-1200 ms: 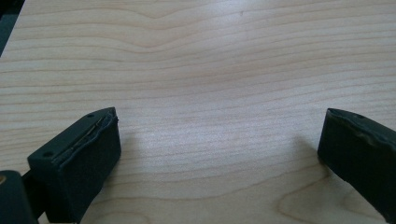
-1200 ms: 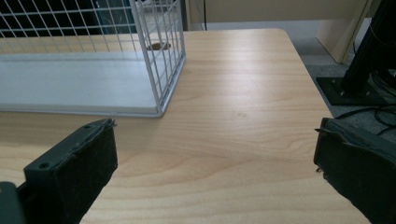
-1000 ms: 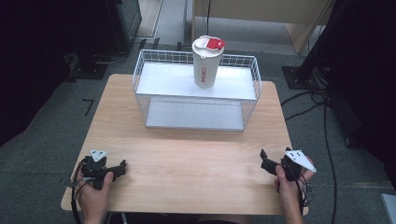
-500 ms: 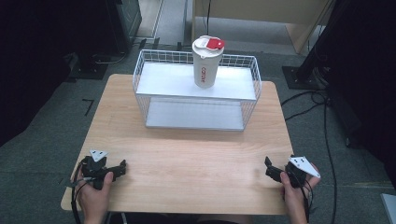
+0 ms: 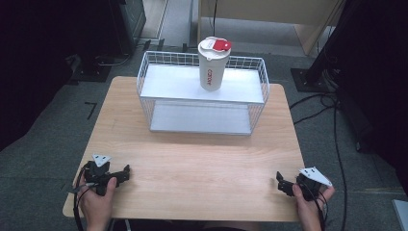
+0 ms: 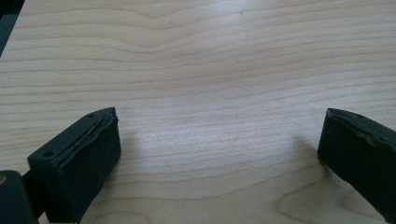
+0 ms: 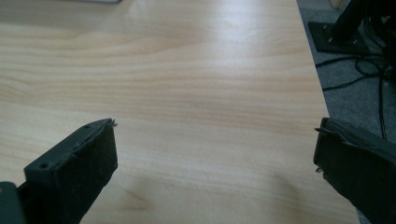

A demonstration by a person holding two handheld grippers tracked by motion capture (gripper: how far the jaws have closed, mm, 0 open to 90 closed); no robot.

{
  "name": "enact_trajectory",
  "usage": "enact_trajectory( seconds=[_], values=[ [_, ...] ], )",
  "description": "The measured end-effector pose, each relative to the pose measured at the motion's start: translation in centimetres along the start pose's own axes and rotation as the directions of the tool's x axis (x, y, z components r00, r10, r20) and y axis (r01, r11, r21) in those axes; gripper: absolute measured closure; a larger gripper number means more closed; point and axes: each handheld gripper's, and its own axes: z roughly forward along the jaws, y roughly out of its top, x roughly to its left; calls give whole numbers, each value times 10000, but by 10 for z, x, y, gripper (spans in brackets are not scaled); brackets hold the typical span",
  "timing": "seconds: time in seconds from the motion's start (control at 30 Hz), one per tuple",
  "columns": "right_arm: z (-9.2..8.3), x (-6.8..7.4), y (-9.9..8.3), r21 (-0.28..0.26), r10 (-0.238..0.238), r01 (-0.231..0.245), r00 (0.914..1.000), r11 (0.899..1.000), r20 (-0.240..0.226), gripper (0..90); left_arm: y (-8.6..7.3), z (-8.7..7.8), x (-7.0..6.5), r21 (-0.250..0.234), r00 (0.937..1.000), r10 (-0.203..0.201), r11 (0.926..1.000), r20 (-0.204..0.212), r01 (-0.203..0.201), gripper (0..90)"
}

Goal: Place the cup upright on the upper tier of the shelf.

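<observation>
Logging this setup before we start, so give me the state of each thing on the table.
Cup: upright on the rack's top shelf, lid on.
Wire rack: standing at the table's far edge, lower shelf bare.
Left gripper: open, holding nothing.
Right gripper: open, holding nothing.

Light wooden desk on grey carpet floor. Black cables trail across the floor at right. Dark equipment far left; pale wooden cabinet far centre. Surroundings dim.
</observation>
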Motion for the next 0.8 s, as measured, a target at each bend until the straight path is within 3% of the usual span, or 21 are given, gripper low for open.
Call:
enact_trajectory(
  seconds=[0.07, 0.2, 0.27, 0.43, 0.8],
  values=[
    [0, -1, -1, 287, 55, -48, 9997, 9996, -232, 0, 0, 0, 0, -1, 10000, 4, 10000, -1, -4, 0],
    [0, -2, -2, 542, -75, 87, 9997, 9985, -237, 11, 0, 0, 0, -2, 10000, 6, 10000, -4, -6, 0],
    [0, -1, -3, 789, -215, 234, 9995, 9966, -251, 64, 0, 0, 0, -3, 10000, 6, 10000, -1, -6, 0],
    [1, 0, -4, 1190, -269, 318, 9987, 9924, -424, 61, 0, 0, 0, -14, 10000, -6, 10000, -5, 5, 0],
    [-1, 0, -5, 1265, -335, 408, 9977, 9911, -593, 54, 0, 0, 0, -13, 10000, -15, 10000, -5, 15, 0]
  ],
)
